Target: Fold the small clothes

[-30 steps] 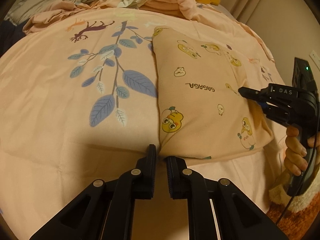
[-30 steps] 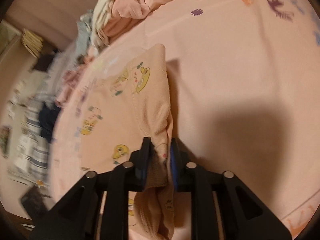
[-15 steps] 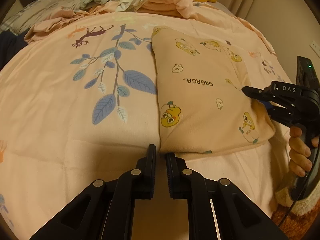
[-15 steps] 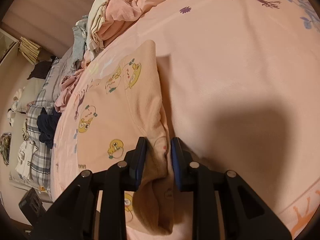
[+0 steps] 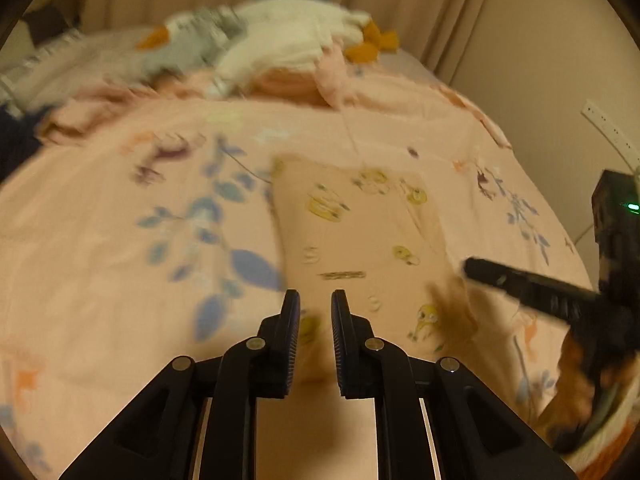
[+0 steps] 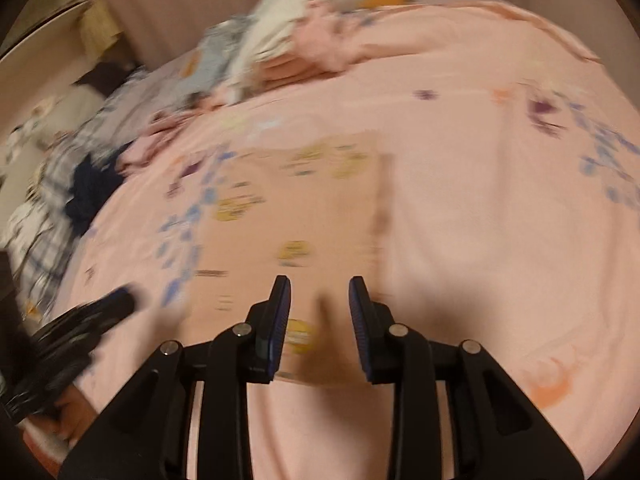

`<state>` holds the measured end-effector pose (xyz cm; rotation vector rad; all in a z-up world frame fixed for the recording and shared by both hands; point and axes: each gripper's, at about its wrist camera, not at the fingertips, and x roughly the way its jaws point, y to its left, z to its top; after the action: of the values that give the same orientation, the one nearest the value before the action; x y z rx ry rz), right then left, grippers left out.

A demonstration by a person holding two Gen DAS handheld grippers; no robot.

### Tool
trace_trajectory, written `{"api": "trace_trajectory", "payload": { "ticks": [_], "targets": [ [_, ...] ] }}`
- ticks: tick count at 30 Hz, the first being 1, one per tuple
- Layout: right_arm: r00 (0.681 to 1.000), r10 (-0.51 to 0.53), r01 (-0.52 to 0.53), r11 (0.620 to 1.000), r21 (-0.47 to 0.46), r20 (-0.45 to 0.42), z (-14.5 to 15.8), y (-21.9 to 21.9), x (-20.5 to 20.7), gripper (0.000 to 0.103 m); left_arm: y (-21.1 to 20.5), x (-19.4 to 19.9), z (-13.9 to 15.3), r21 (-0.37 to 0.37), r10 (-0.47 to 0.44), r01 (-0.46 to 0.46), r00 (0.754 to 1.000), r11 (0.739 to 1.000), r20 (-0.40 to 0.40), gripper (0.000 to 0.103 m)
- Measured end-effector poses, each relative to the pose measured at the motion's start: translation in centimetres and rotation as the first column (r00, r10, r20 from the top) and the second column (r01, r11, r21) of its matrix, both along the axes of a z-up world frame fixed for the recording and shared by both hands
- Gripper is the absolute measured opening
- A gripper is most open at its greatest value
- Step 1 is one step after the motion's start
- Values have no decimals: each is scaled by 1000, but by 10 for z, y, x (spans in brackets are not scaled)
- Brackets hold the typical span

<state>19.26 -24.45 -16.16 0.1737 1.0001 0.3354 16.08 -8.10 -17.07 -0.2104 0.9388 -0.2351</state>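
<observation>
Covering the bed, a pink printed sheet (image 5: 120,280) is seen; blurred clothes (image 5: 280,48) are heaped at its far edge, a folded garment (image 5: 360,240) lies flat. Left gripper (image 5: 315,300) is closed and empty; right gripper (image 6: 319,292) is opening, nothing between.

We have let go of the folded peach garment (image 6: 304,216): a second ago our right tool (image 6: 319,312) pinched its edge, and now its jaws are opening with only air between them, above the cloth. Our left tool (image 5: 315,320), then at the garment's near corner, has lifted off it, jaws nearly together and empty. Both views have pulled up and back, so the clothes pile (image 5: 280,48) and the curtain (image 5: 400,8) show more. The garment now lies flat on the bed (image 5: 100,264).
</observation>
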Motion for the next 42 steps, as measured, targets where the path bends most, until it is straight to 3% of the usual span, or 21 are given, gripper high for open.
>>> {"api": "trace_trajectory", "payload": {
  "ticks": [3,4,5,7,10,15,17,18,19,21,25,37,40,42],
  "targets": [
    [992,24,-23,1000,13,-125,-36,20,13,27,-15,16,-43,-78,-59,47,987,996,-152,13],
    [987,21,-20,1000,3,-160,-47,22,14,26,-16,14,-56,-62,-47,36,983,997,-180,13],
    [985,23,-27,999,-21,-173,-58,25,9,24,-17,10,-60,-53,-42,33,984,998,-175,13],
    [993,54,-63,995,-79,-108,-61,29,-8,23,-15,-5,-60,-45,-64,59,991,997,-116,13],
    [995,65,-74,990,-123,-77,-60,29,-29,23,-10,-18,-61,-42,-85,80,989,996,-121,13],
    [994,34,-44,995,-89,-108,-45,25,-30,27,-1,-21,-48,-122,-61,40,984,992,-169,13],
    [996,49,-54,996,-66,-74,-35,26,-34,27,-1,-23,-39,-89,-57,47,992,995,-109,13],
    [997,49,-54,996,-69,-66,-35,27,-35,27,-4,-24,-42,-35,-50,47,994,998,-95,13],
    [996,40,-46,996,-77,-77,-40,27,-35,27,-8,-23,-52,-11,-55,54,991,998,-124,13],
    [990,-7,-1,999,-55,-144,-63,21,-32,24,-9,-25,-65,-8,-52,52,986,999,-159,13],
    [993,-16,16,1000,1,-118,-61,13,-43,23,-11,-37,-66,2,-70,71,990,997,-121,13],
    [993,-52,45,997,-62,-108,-57,22,-46,25,-2,-36,-65,-55,-64,56,987,997,-145,13],
    [993,-36,30,998,-53,-114,-45,21,-45,27,11,-31,-43,-132,-82,61,983,989,-165,13],
    [996,-7,7,1000,-2,-90,-30,19,-39,27,23,-24,-17,-178,-64,48,994,983,-87,13]
  ]
}}
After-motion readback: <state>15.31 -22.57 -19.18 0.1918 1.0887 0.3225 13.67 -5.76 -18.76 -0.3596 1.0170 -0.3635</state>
